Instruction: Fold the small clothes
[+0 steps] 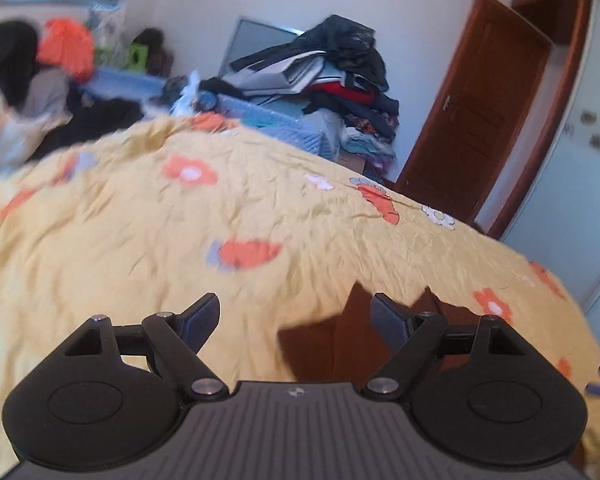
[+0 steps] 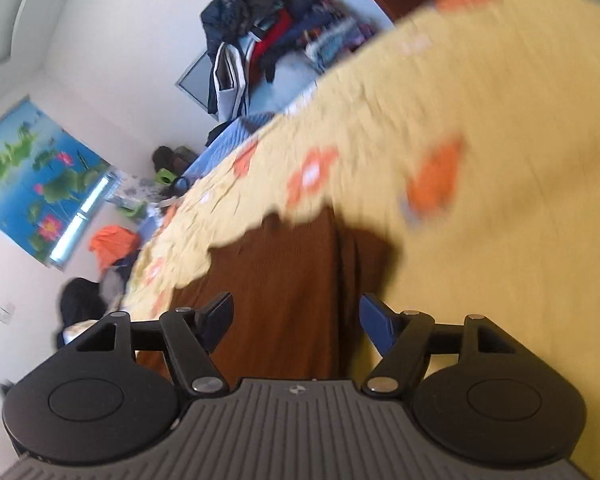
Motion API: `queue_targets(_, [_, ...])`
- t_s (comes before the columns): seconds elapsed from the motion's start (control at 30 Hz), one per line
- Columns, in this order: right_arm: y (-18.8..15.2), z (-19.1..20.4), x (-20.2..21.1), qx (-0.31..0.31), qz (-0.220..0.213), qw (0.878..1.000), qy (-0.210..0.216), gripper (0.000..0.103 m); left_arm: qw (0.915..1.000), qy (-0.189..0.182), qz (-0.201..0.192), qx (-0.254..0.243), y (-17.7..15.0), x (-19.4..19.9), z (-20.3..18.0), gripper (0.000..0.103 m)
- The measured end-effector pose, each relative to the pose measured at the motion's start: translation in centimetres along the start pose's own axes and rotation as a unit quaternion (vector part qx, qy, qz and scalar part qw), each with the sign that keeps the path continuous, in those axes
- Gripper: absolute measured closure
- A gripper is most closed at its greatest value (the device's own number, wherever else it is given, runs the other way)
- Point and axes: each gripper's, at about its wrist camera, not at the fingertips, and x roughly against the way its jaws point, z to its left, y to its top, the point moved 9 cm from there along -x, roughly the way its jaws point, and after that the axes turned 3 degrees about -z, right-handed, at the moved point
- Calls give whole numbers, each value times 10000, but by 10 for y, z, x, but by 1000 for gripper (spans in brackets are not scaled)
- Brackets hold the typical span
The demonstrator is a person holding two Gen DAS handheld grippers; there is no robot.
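A brown garment (image 2: 296, 280) lies on the yellow flowered bed cover (image 2: 480, 140), blurred by motion. My right gripper (image 2: 296, 322) is open and empty, its fingers (image 2: 216, 320) spread just above the brown cloth. In the left wrist view a corner of the brown garment (image 1: 332, 340) shows between the fingers (image 1: 388, 324) of my left gripper (image 1: 296, 322), which is open and empty above the bed cover (image 1: 220, 208).
A tall pile of mixed clothes (image 1: 340, 68) stands at the far side of the bed. An orange garment (image 1: 66, 46) and dark clothes lie at the far left. A brown door (image 1: 472, 120) and a pale wardrobe (image 1: 580, 160) stand at right.
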Motion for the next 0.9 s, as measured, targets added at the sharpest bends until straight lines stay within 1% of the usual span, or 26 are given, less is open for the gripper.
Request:
queue_targets(0.03, [11, 2, -16, 77, 19, 10000, -11, 31, 9999, -59, 103, -109, 4, -22, -12, 21])
queue_targets(0.1, [25, 4, -53, 142, 166, 9997, -99, 31, 9982, -107, 460, -383, 0, -66, -35, 33])
queue_targets(0.13, [29, 4, -72, 203, 256, 9993, -204, 31, 9958, -120, 688, -590, -7, -88, -48, 47])
queue_targets(0.17, [32, 2, -88, 296, 349, 9983, -367, 31, 9931, -126, 876, -769, -13, -108, -60, 51])
queue_targets(0.23, [28, -1, -120, 438, 611, 9951, -640, 32, 9866, -106, 1256, -1039, -29, -143, -77, 52])
queue_targets(0.3, [19, -1, -143, 655, 904, 9911, -725, 38, 9809, 10, 1576, -1138, -46, -167, -83, 73])
queue_targets(0.33, [18, 2, -145, 864, 816, 9903, -719, 49, 9812, 4, 1544, -1161, -48, -173, -84, 83])
queue_targets(0.37, [14, 4, -148, 871, 986, 9892, -650, 78, 9823, -71, 1421, -1217, -46, -171, -88, 95])
queue_targets(0.4, [14, 6, -147, 862, 1035, 9892, -585, 84, 9833, -72, 1321, -1253, -42, -167, -91, 95])
queue_targets(0.43, [18, 11, -141, 981, 884, 9897, -559, 84, 9859, -55, 1081, -1275, -33, -158, -95, 95])
queue_targets(0.47, [25, 17, -132, 1069, 730, 9905, -461, 84, 9878, -125, 861, -1294, -23, -151, -99, 95])
queue_targets(0.5, [33, 22, -121, 1023, 521, 9929, -309, 86, 9886, -173, 692, -1328, -17, -145, -100, 95])
queue_targets(0.53, [45, 24, -110, 893, 327, 9952, -206, 89, 9884, -146, 593, -1389, -11, -143, -103, 96])
queue_targets(0.57, [51, 20, -105, 794, 184, 9965, -198, 91, 9876, -60, 552, -1467, -10, -145, -102, 95])
queue_targets(0.6, [55, 12, -104, 729, 124, 9968, -299, 91, 9860, 61, 576, -1562, -11, -153, -102, 95])
queue_targets(0.7, [49, -21, -124, 555, 254, 9954, -738, 90, 9796, 434, 945, -1722, -35, -186, -91, 95])
queue_targets(0.73, [43, -29, -131, 533, 321, 9945, -843, 90, 9783, 474, 881, -1814, -41, -189, -90, 95])
queue_targets(0.77, [39, -30, -132, 491, 278, 9951, -813, 91, 9759, 514, 807, -1963, -42, -186, -93, 95])
queue_targets(0.8, [38, -29, -130, 375, 264, 9962, -743, 90, 9746, 511, 799, -2028, -41, -180, -96, 93])
queue_targets(0.87, [38, -22, -118, 172, 242, 9982, -526, 78, 9763, 295, 632, -2048, -35, -163, -103, 90])
queue_targets(0.9, [38, -22, -118, 172, 242, 9982, -526, 74, 9763, 231, 531, -2084, -31, -154, -105, 87])
